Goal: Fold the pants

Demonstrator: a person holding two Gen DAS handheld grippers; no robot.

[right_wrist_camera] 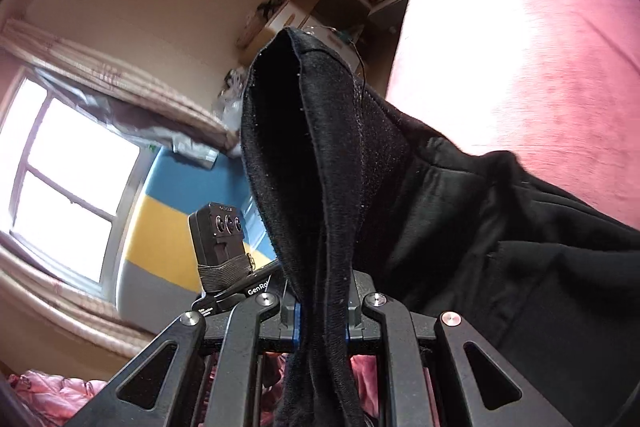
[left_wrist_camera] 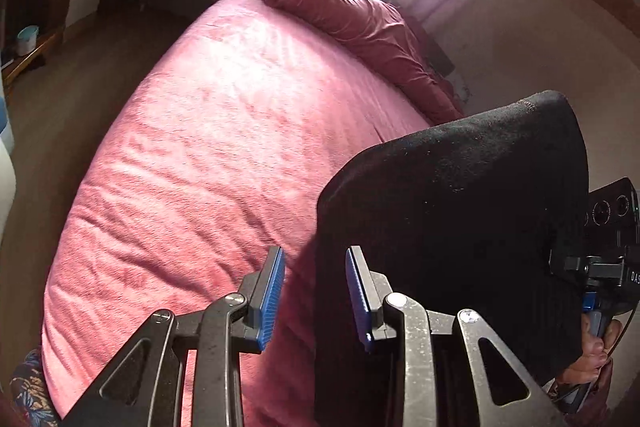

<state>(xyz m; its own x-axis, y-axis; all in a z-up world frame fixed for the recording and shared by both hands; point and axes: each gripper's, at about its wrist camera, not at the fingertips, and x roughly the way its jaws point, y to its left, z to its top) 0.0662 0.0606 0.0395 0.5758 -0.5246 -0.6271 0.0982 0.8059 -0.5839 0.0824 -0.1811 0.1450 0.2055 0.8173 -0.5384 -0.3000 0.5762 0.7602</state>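
Black, fuzzy knit pants [right_wrist_camera: 360, 187], lifted off the pink fleece-covered bed [left_wrist_camera: 224, 131] and hanging bunched in the air, with 1 hemmed edge standing up in front of the right wrist camera. Right gripper [right_wrist_camera: 320, 323] clamped tight on a gathered strip of that dark cloth, blue pads nearly meeting with only fabric between. Left gripper [left_wrist_camera: 316, 291] parted wide, blue-padded fingers [left_wrist_camera: 273, 291] holding nothing, poised just beside the near edge of the hanging pants [left_wrist_camera: 452, 227] and above the bedcover. Rumpled pink pillow [left_wrist_camera: 360, 23] lying at the far end of the bed, well apart from the work. Bright window [right_wrist_camera: 68, 179] washing out part of both views. Probably an early stage: no fold laid down yet, garment not spread flat. Likely next: closing the left gripper on a second corner or edge so the cloth can be stretched between 2 grips and lowered onto the bed. Risks from here: pinching only 1 layer or a stray wrinkle, leaving the pants twisted; grabbing too near the right grip, so the rest sags in a heap; soft, thick knit slipping through the pads under its own weight; dark fabric against shadow hiding the true edge from the left camera.
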